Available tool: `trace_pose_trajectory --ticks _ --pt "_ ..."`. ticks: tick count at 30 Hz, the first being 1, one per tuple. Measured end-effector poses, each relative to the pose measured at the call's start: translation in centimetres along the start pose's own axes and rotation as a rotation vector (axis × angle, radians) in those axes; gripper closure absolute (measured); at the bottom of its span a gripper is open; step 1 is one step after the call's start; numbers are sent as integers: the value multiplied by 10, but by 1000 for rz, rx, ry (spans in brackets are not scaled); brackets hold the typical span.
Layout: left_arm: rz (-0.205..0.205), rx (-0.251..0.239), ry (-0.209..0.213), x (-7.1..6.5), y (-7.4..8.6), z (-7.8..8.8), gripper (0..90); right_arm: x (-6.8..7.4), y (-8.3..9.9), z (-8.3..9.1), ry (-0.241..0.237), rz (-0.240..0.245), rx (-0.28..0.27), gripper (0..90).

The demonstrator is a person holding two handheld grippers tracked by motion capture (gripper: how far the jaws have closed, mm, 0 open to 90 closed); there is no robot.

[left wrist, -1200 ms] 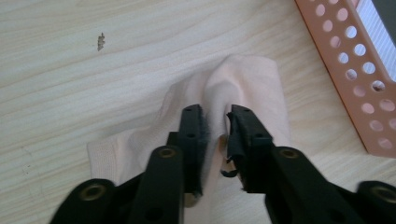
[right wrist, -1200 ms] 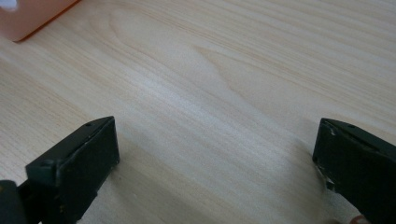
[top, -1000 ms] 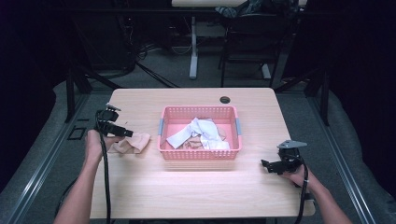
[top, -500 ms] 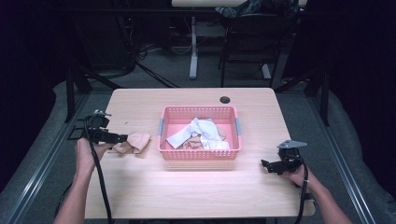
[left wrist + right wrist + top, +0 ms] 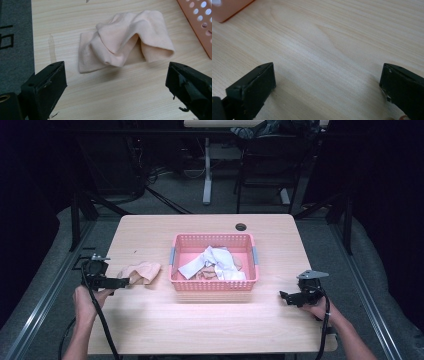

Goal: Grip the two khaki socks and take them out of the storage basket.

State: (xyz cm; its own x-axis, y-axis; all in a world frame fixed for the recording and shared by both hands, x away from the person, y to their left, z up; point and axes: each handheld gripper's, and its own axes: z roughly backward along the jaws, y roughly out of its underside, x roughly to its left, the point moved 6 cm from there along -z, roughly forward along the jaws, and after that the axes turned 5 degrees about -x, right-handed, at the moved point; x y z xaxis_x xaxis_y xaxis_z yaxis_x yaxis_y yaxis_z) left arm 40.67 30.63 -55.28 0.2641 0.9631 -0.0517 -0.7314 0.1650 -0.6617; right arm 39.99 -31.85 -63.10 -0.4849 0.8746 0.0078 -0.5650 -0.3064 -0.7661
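1. A light wood worktop [image 5: 210, 320] stands in a dark room.
2. The peach sock [image 5: 125, 40] lies crumpled on the worktop, just left of the pink basket [image 5: 214, 285].
3. The left hand-held gripper [image 5: 120, 282] has drawn back toward the worktop's left edge. Its jaws have just been opening, now wide, with nothing between them; I judge the sock released.
4. The right hand-held gripper [image 5: 285, 297] rests wide and empty.
5. The basket's white and tan cloths [image 5: 212, 265] cannot be identified.

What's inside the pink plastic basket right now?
The pink perforated plastic basket holds a crumpled white cloth, with peach-coloured fabric pieces showing beside and beneath it. How many pieces lie under the white cloth cannot be seen; it covers them.
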Motion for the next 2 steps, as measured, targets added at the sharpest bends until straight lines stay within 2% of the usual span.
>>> trace_pose_trajectory --ticks 2 --pt "2 5 4 1 1 0 27 0 0 0 0 0 0 0"
